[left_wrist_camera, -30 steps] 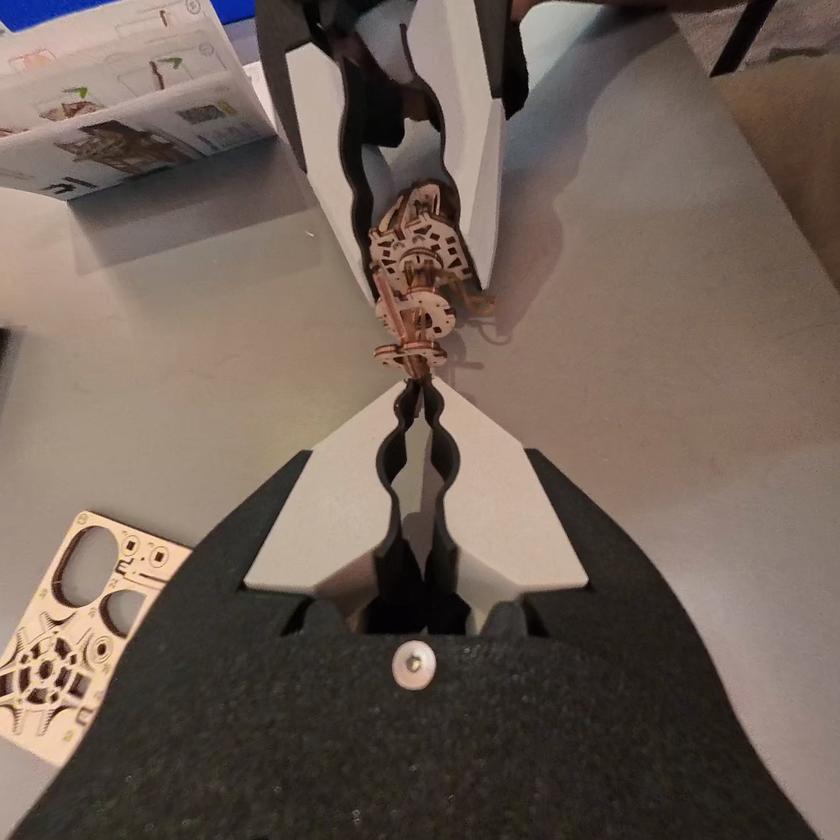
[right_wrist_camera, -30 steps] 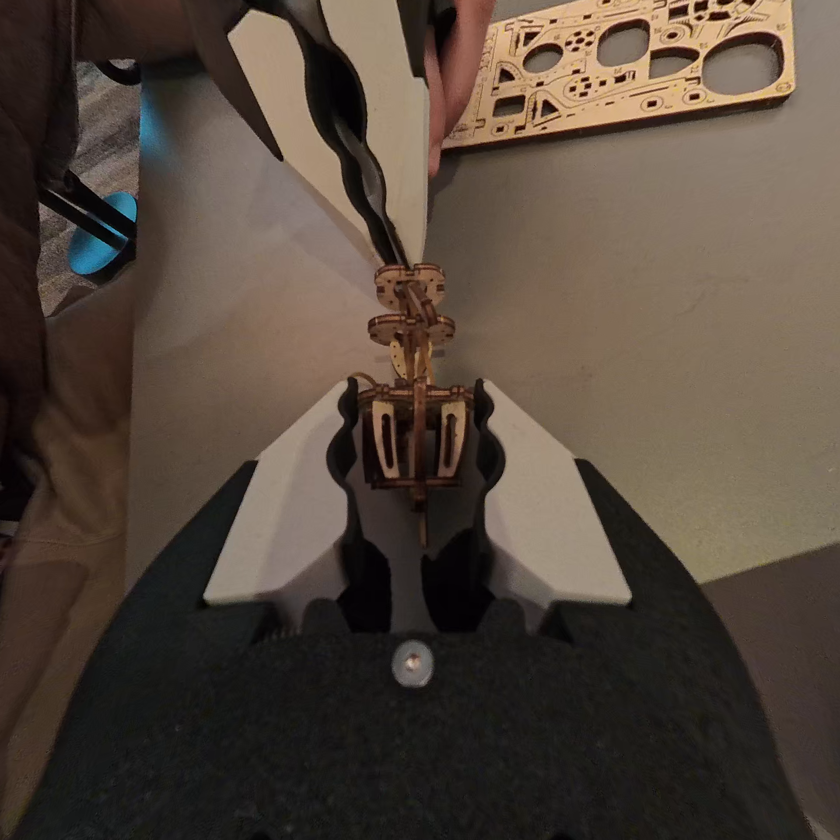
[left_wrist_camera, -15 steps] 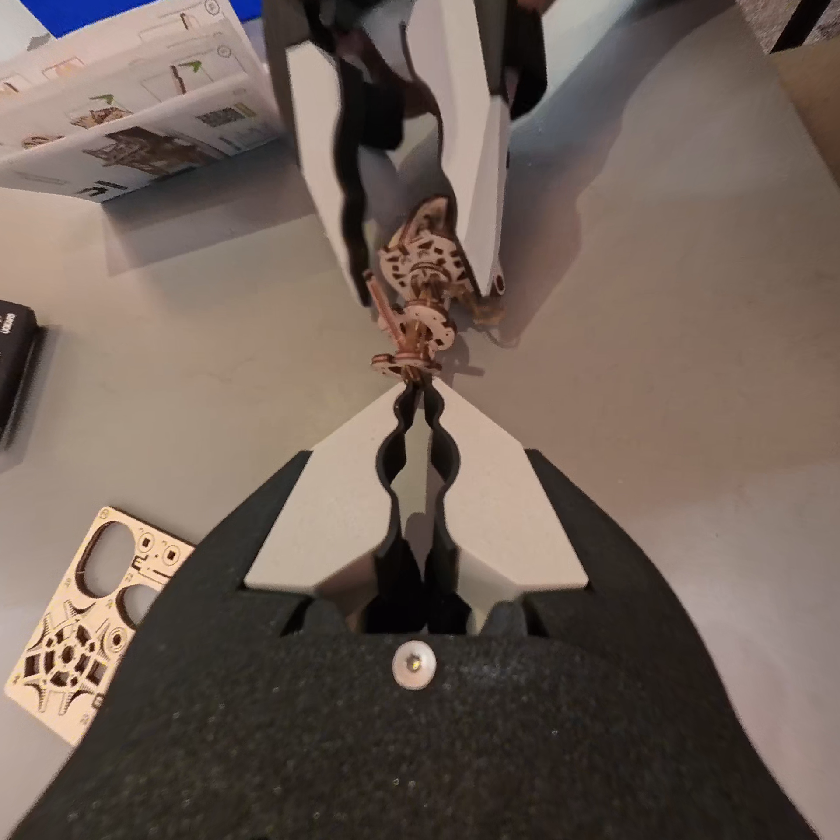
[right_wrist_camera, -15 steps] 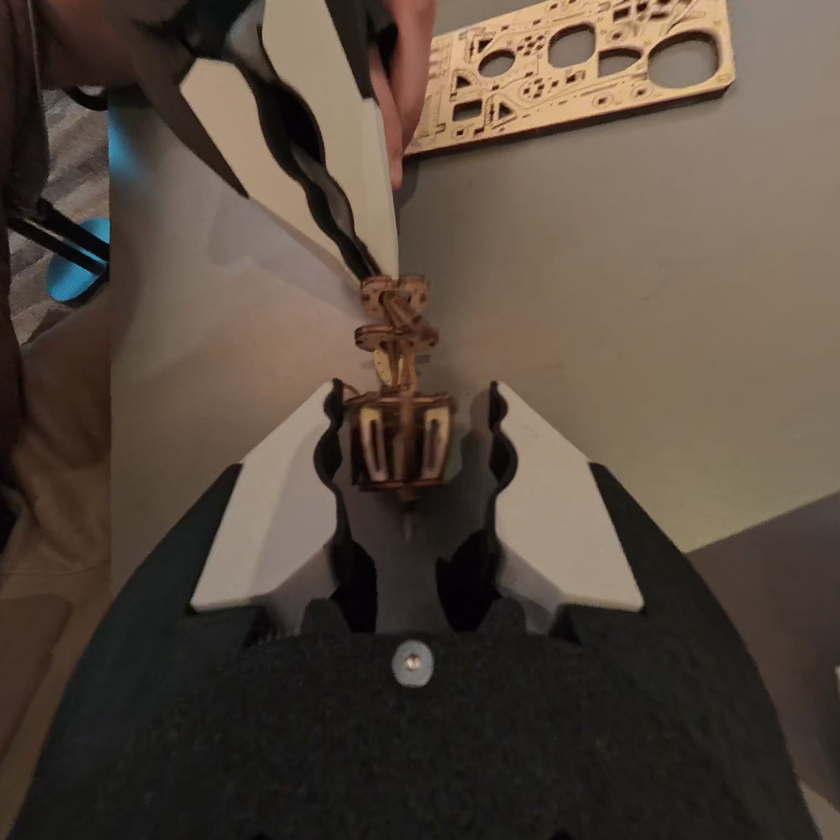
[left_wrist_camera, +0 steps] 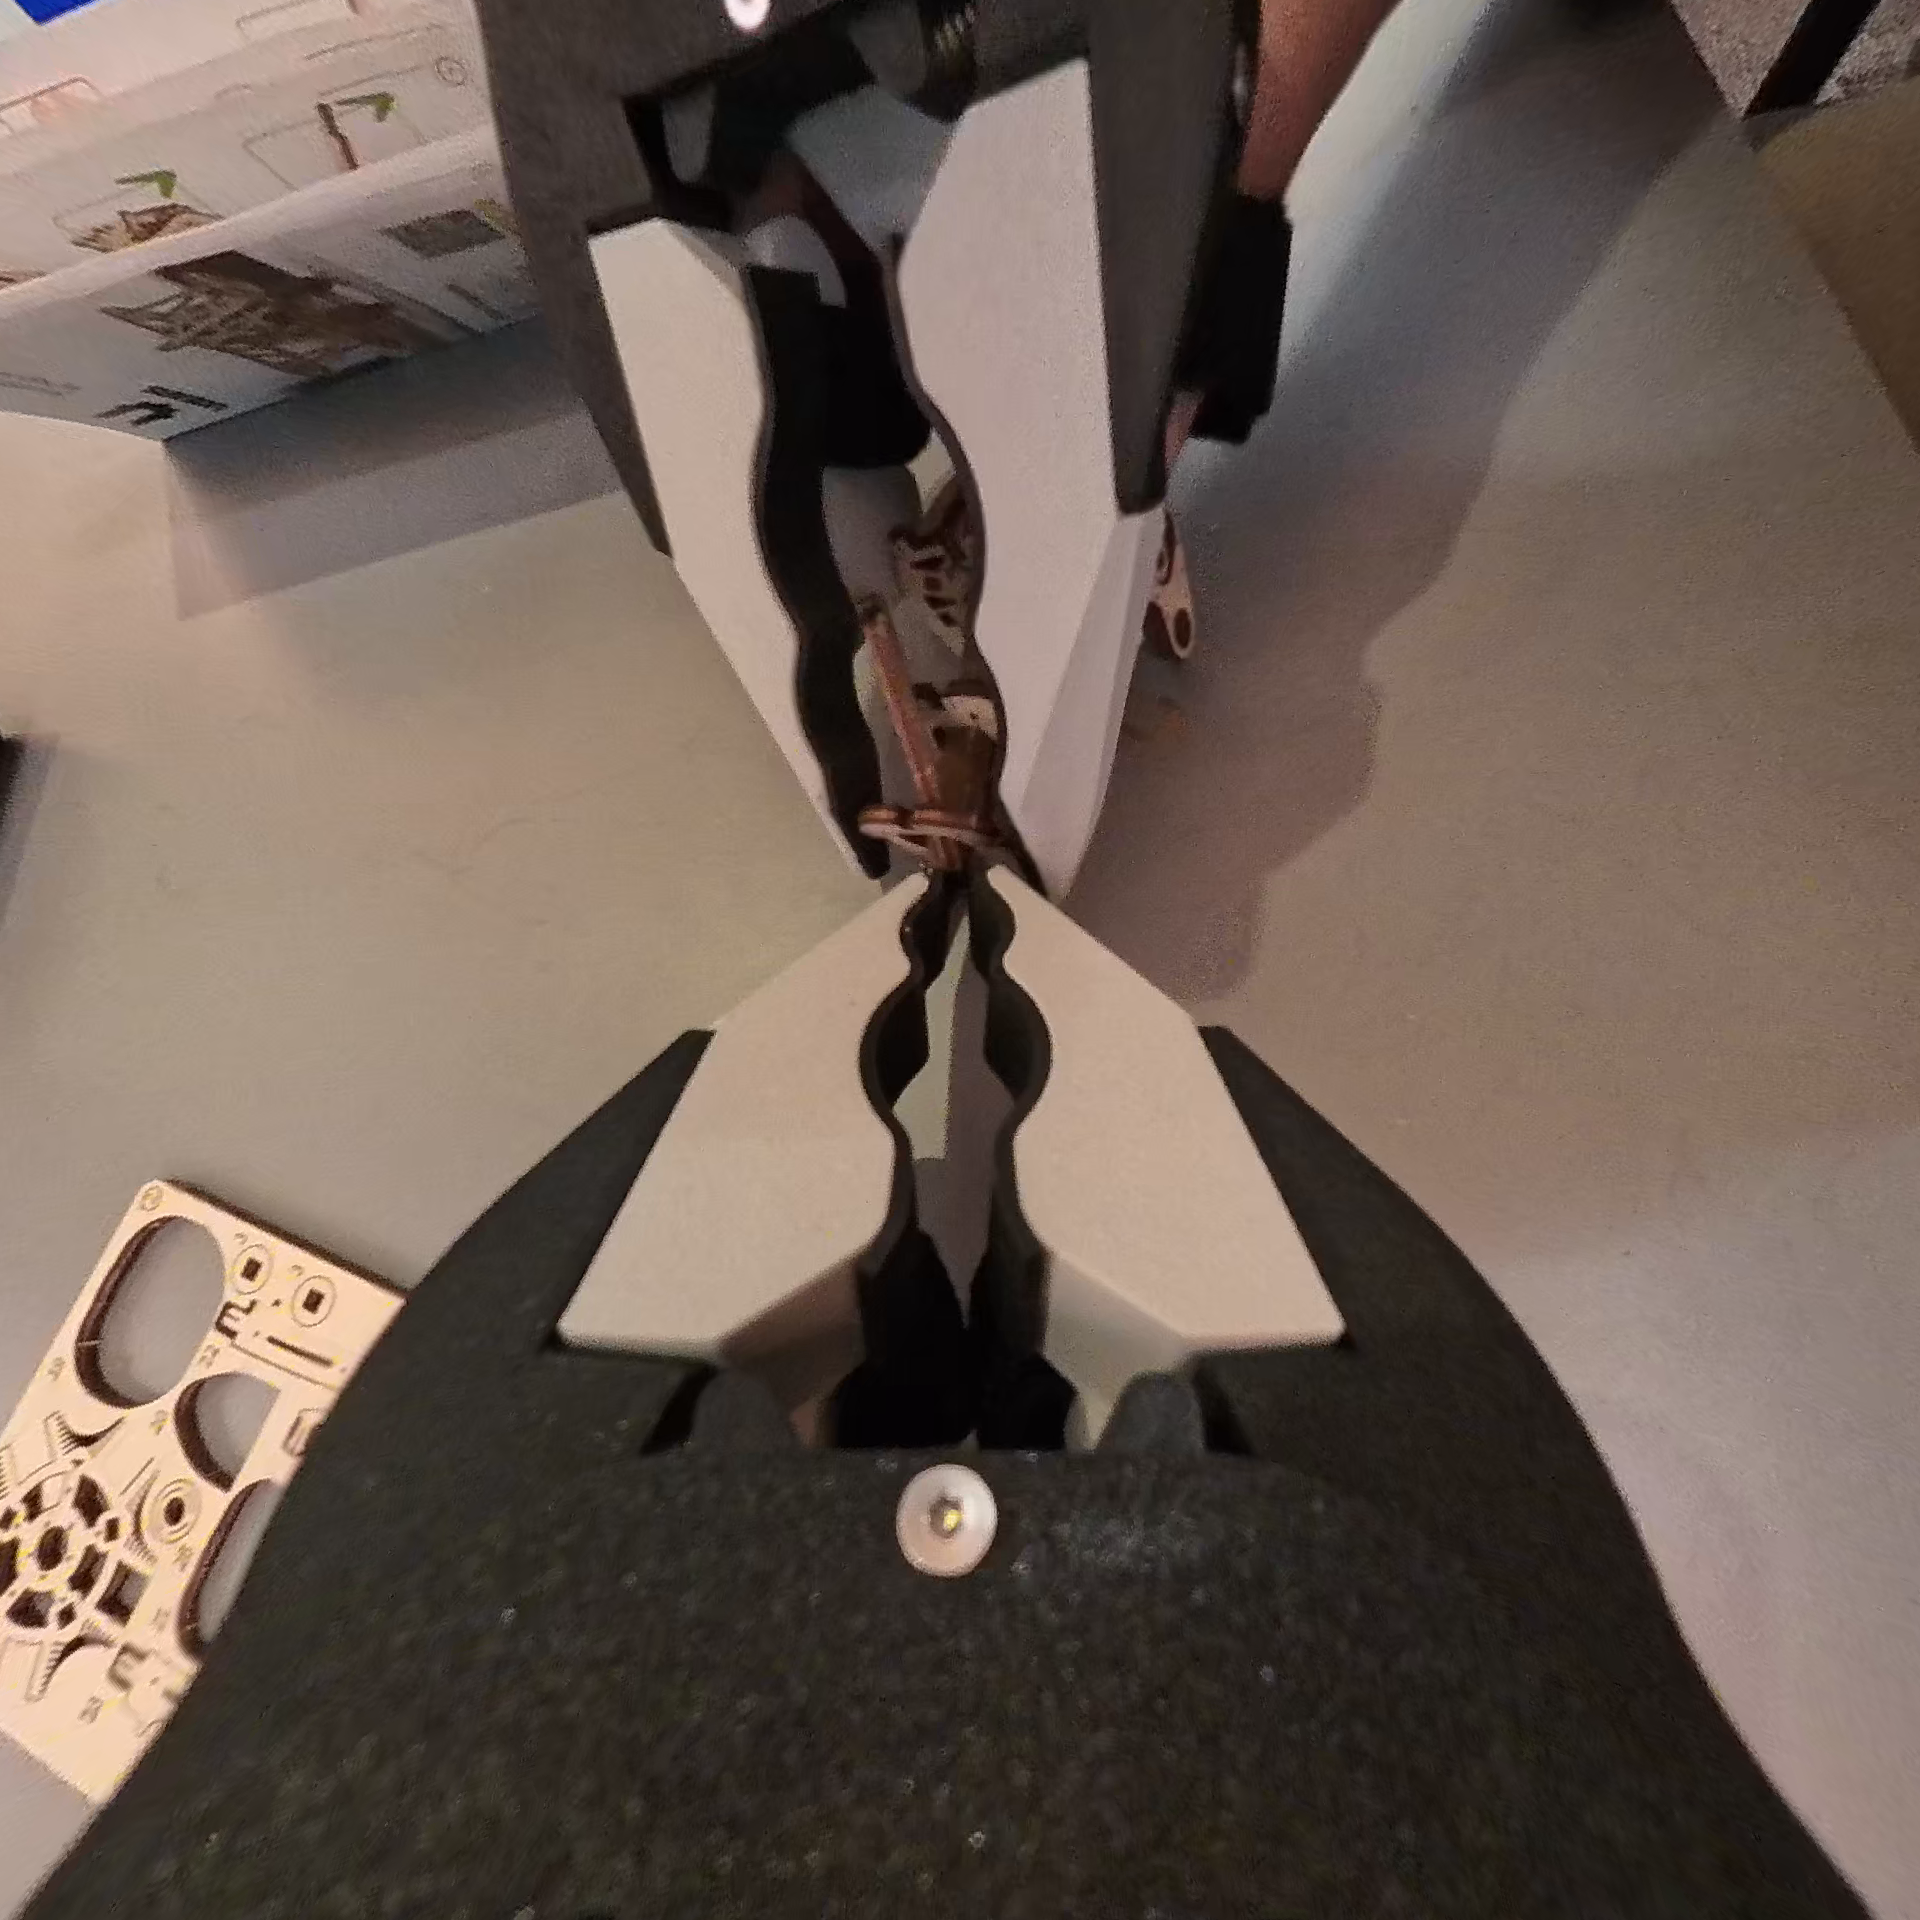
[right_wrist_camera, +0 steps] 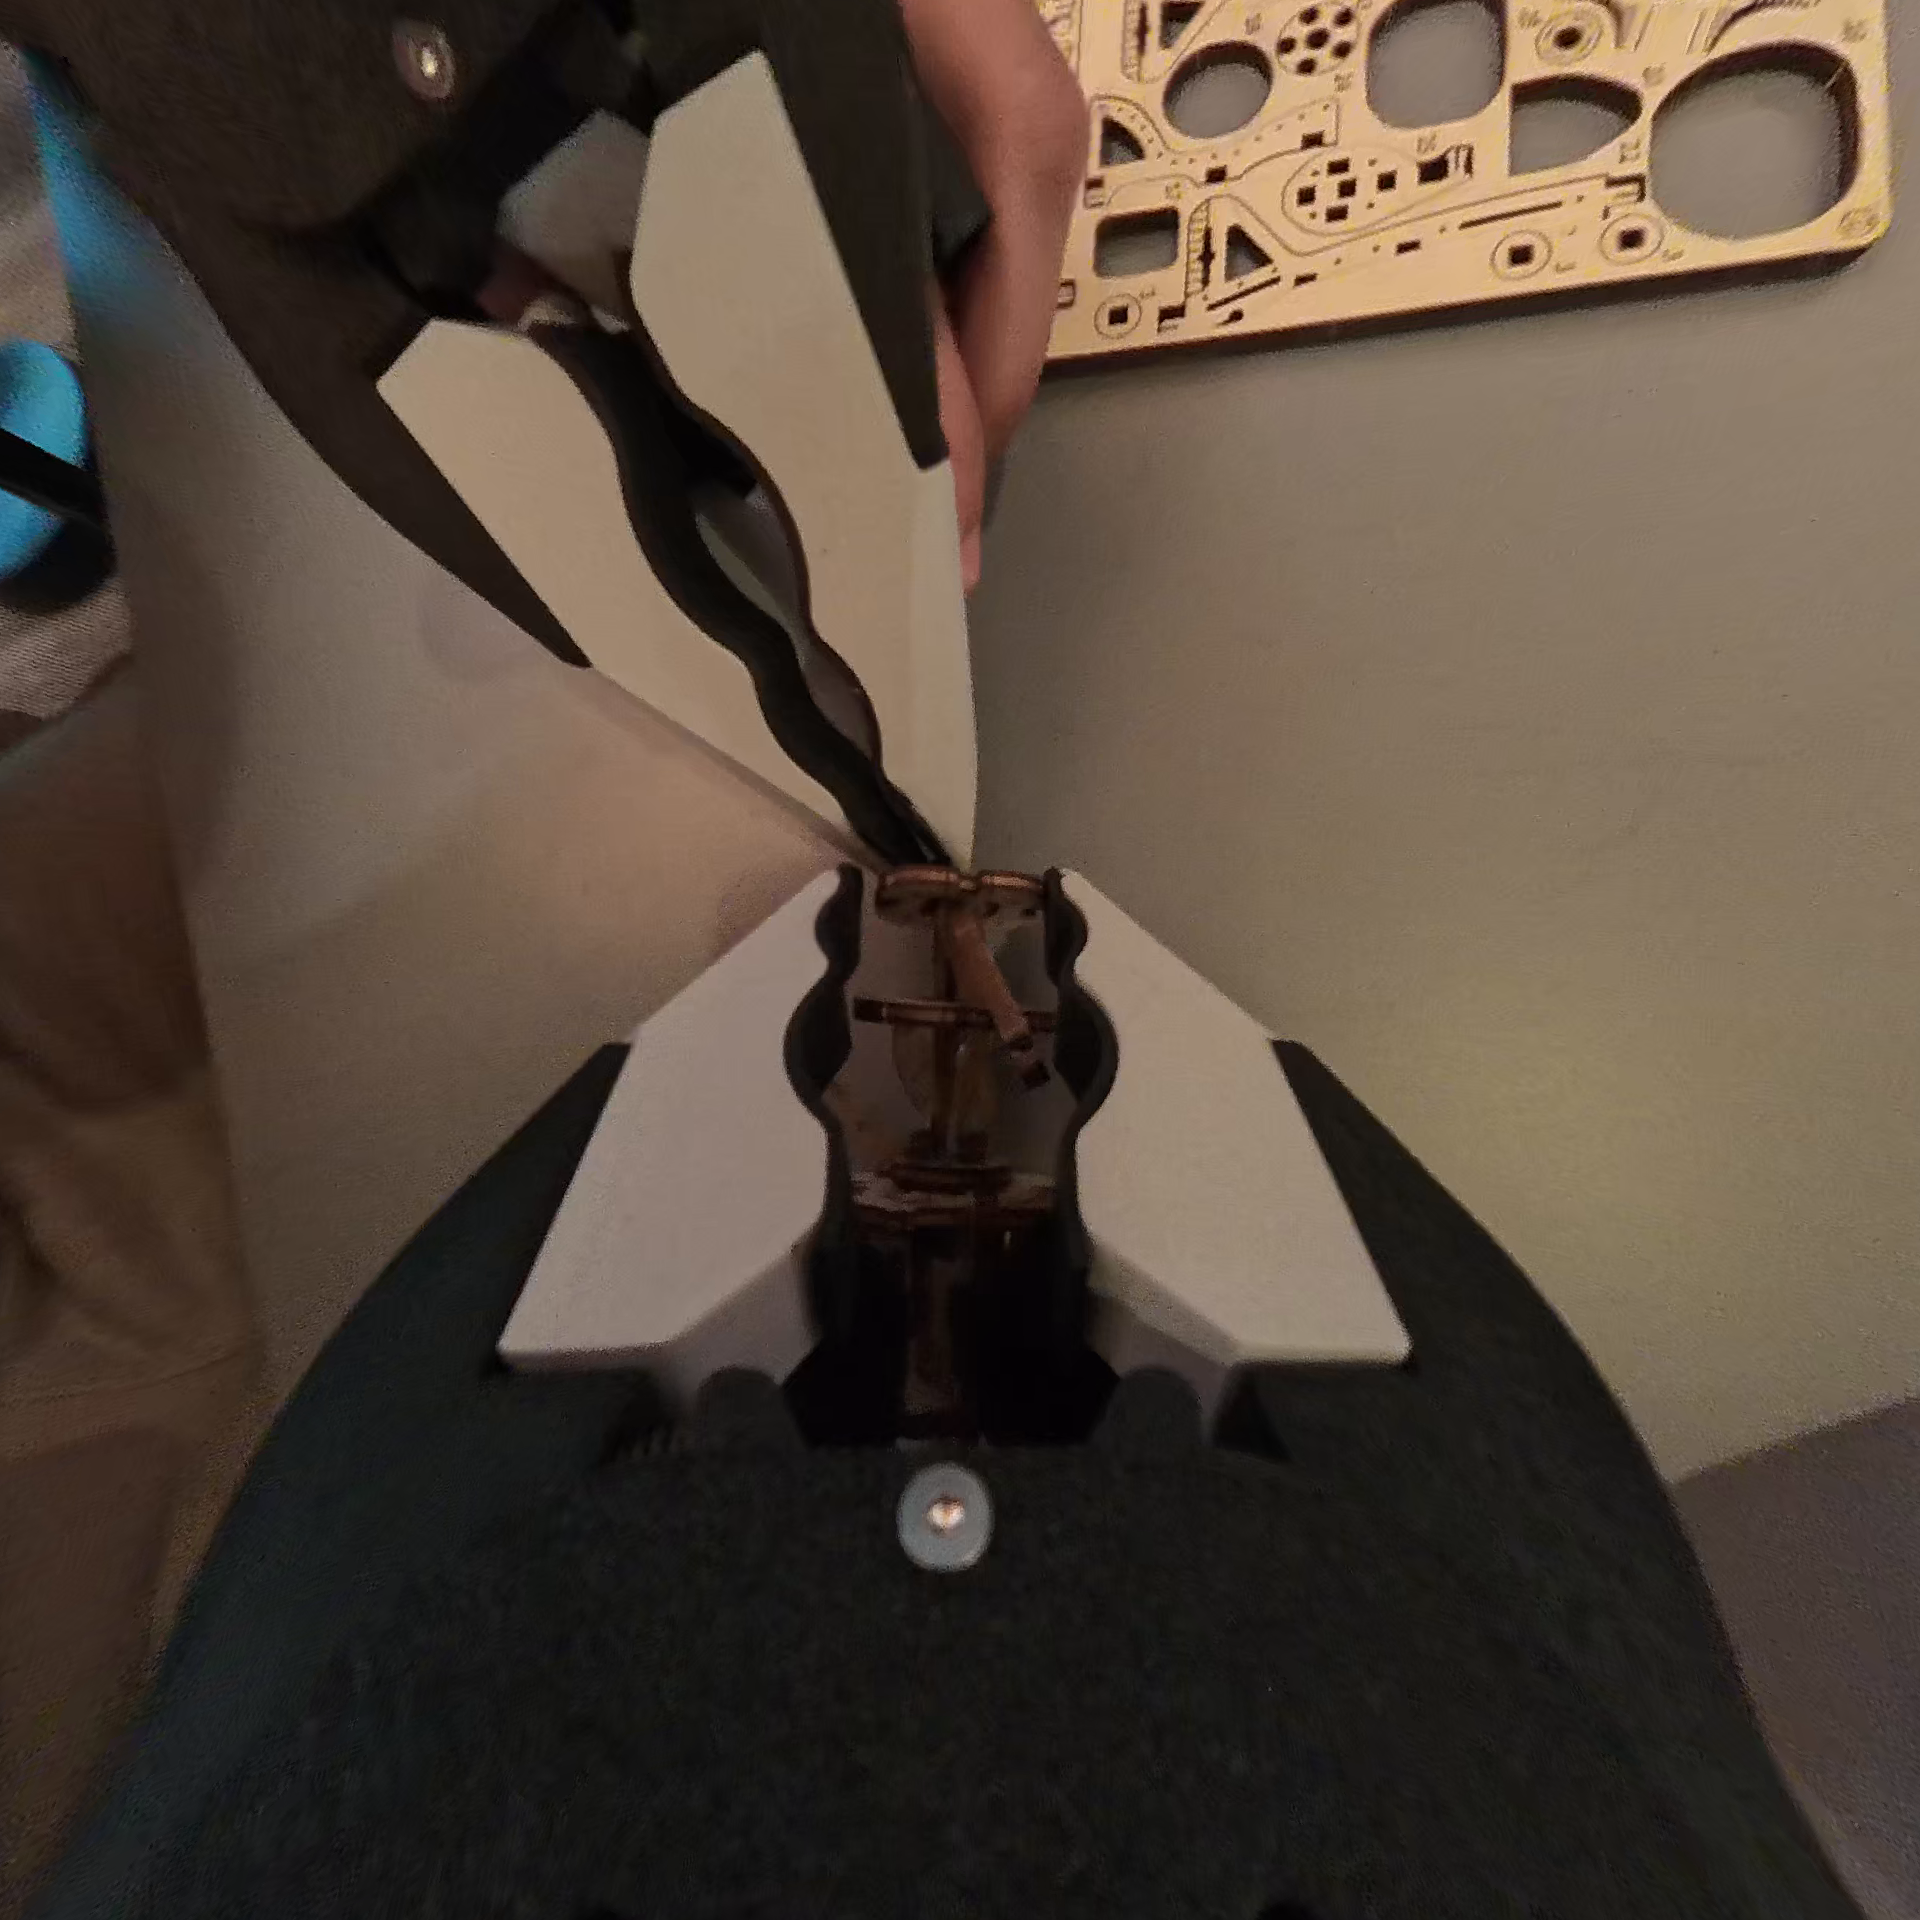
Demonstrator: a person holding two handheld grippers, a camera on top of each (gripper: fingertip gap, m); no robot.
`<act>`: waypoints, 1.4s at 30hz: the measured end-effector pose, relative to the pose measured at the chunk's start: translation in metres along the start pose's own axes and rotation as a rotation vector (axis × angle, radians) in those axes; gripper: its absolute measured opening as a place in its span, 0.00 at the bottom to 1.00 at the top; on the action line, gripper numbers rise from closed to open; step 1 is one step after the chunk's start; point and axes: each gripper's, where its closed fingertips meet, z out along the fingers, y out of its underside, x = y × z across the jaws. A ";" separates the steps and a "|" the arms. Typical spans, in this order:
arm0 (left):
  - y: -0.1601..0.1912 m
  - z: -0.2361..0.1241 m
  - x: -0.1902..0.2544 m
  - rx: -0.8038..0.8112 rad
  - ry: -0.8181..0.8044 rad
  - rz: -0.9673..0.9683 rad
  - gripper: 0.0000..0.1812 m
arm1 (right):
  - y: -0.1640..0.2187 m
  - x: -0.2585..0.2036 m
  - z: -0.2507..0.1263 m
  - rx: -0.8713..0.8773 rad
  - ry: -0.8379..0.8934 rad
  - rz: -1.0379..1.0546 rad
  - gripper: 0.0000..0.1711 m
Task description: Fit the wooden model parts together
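Since a second ago the two claws have closed in, tip to tip. At lower left of the left wrist view lies a cut-out wooden sheet (left_wrist_camera: 135, 1455) on the grey surface (left_wrist_camera: 416, 883). At centre, the left claw (left_wrist_camera: 948, 894) is pressed together, pinching the wooden model (left_wrist_camera: 940, 821)'s end disc. The right claw (right_wrist_camera: 951, 883) brackets the model's body; whether it grips, I cannot tell.

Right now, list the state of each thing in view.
left gripper: fingers pinched shut on the wooden model's end.
right gripper: fingers parted around the wooden model; contact unclear.
large part sheet: flat on table, several parts punched out.
small part sheet: flat, partly punched.
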 end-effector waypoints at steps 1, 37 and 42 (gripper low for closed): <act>0.000 0.001 0.000 0.000 -0.003 0.003 0.01 | 0.000 0.000 -0.001 -0.002 0.024 -0.020 0.20; 0.006 -0.003 0.010 0.023 0.121 -0.031 0.01 | 0.004 -0.018 -0.002 -0.020 0.080 -0.092 0.18; 0.006 -0.003 0.012 0.019 0.127 -0.026 0.01 | 0.004 -0.018 -0.001 -0.028 0.077 -0.113 0.18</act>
